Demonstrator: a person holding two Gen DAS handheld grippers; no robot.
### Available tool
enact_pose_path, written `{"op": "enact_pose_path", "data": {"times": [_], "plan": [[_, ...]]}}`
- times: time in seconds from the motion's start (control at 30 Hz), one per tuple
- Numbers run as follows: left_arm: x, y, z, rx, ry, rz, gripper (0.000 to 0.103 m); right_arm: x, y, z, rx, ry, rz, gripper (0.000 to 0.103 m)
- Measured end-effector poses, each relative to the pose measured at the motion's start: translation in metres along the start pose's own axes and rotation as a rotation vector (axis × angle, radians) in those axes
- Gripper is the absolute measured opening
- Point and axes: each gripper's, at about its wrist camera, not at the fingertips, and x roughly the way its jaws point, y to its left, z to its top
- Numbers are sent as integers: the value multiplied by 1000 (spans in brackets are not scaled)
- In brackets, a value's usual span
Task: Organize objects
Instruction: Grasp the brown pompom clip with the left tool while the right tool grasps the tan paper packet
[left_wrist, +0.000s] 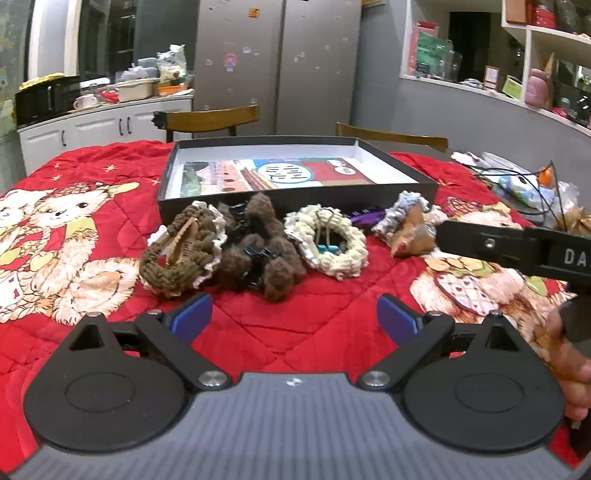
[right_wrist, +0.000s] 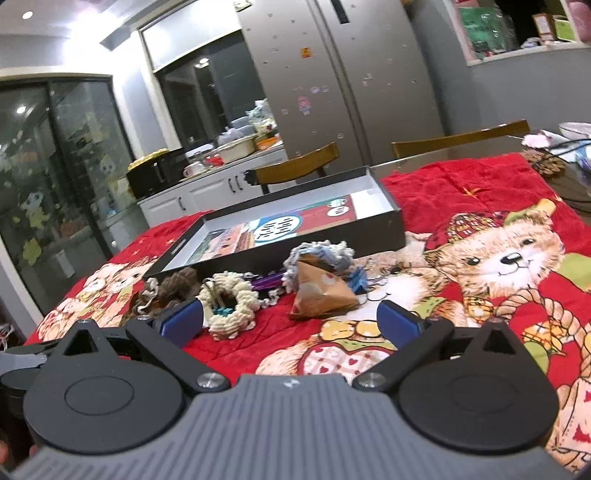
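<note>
A shallow black box (left_wrist: 295, 194) with a white inside and a printed card stands on the red quilt; it also shows in the right wrist view (right_wrist: 388, 225). In front of it lies a row of items: an olive scrunchie (left_wrist: 181, 251), brown fuzzy claw clips (left_wrist: 262, 251), a cream scrunchie (left_wrist: 332, 240) holding binder clips, a purple clip (left_wrist: 365, 218), a grey-blue scrunchie (left_wrist: 406, 206) and a tan paper packet (left_wrist: 410, 232). My left gripper (left_wrist: 295, 317) is open and empty, just short of the brown clips. My right gripper (right_wrist: 291, 321) is open and empty, near the packet (right_wrist: 321, 295) and the cream scrunchie (right_wrist: 229, 306).
The red bear-print quilt (left_wrist: 92, 229) covers the table. Cables and bags (left_wrist: 528, 184) lie at the far right. Two wooden chairs (left_wrist: 210, 118) stand behind the table, with a fridge (left_wrist: 277, 62) and a cluttered counter (left_wrist: 110, 96) beyond. The right gripper's arm (left_wrist: 517, 247) crosses the left wrist view.
</note>
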Motion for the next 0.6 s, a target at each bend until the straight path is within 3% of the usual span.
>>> {"op": "enact_pose_path", "data": {"times": [0.17, 0.43, 0.6], "plan": [[17, 2, 7, -9, 40, 26, 91, 6, -5, 2, 27, 19, -29, 103], [37, 3, 20, 36, 29, 82, 86, 23, -19, 13, 75, 89, -13, 99], [48, 5, 23, 40, 64, 81, 69, 43, -14, 15, 52, 153, -27, 93]]}}
